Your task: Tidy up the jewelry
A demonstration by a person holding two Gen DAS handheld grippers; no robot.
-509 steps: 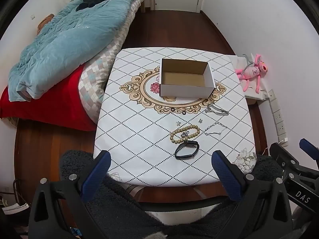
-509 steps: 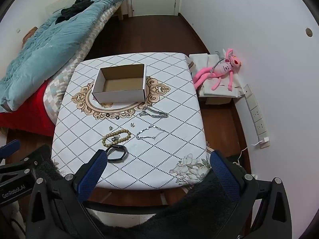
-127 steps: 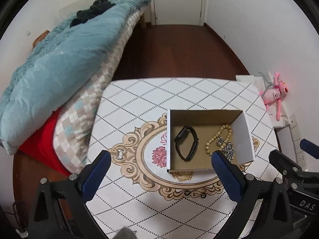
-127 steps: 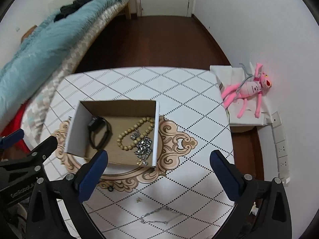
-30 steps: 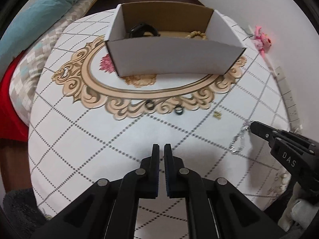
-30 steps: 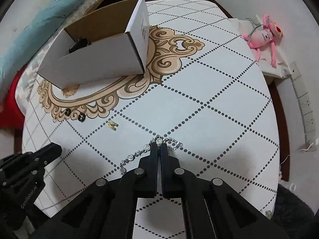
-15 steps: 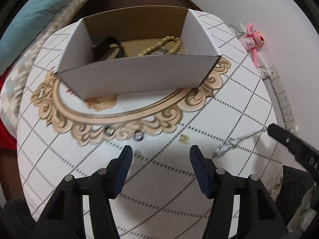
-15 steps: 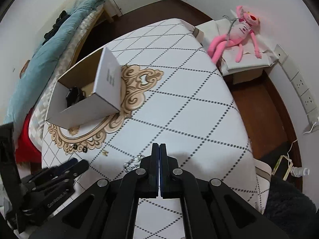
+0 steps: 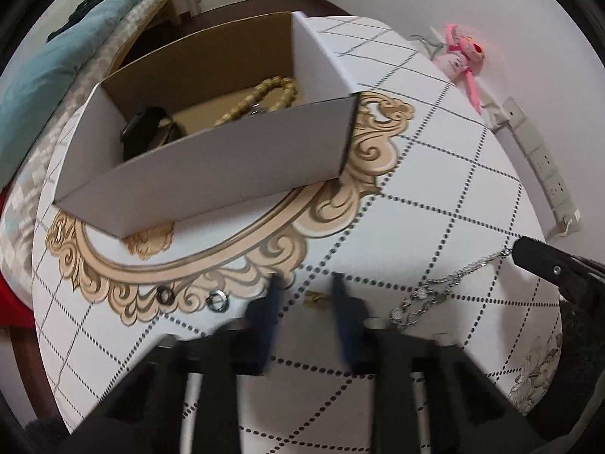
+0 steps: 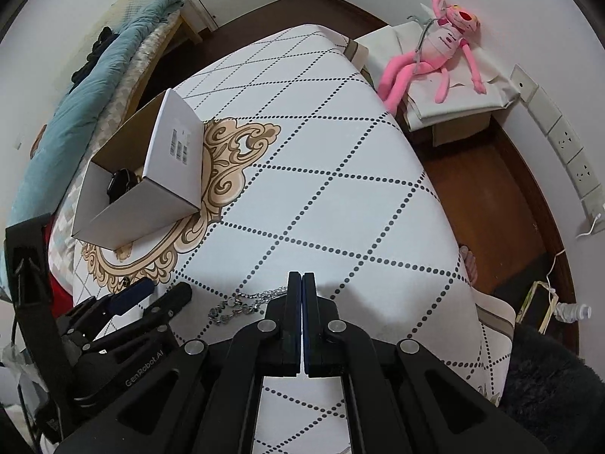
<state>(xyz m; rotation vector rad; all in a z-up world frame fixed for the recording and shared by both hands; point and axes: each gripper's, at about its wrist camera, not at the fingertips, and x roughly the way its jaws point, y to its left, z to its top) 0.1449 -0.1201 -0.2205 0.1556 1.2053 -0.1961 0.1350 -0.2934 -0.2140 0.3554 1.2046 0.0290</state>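
Left tongs: fingers blurred with a gap between them, and they have just been closing. A small gold piece lies on the table inside that gap. I see no pad contact, so I count it as not yet gripped.

Right tongs: pressed together on one end of the silver chain. That end is raised. The rest trails on the table, its long axis running from the right tips toward the left tongs.

Two small rings lie loose to the left of the left tongs, on the gold scrollwork.

The cardboard box sits beyond both tongs, up and to the left, with the left hand nearer to it. Inside are a black band and a bead bracelet.

Judgement: the chain must travel across and over the near wall.

Writing: "GenRobot.AI" on the left tongs' body. The barcode label on the box end is unreadable.
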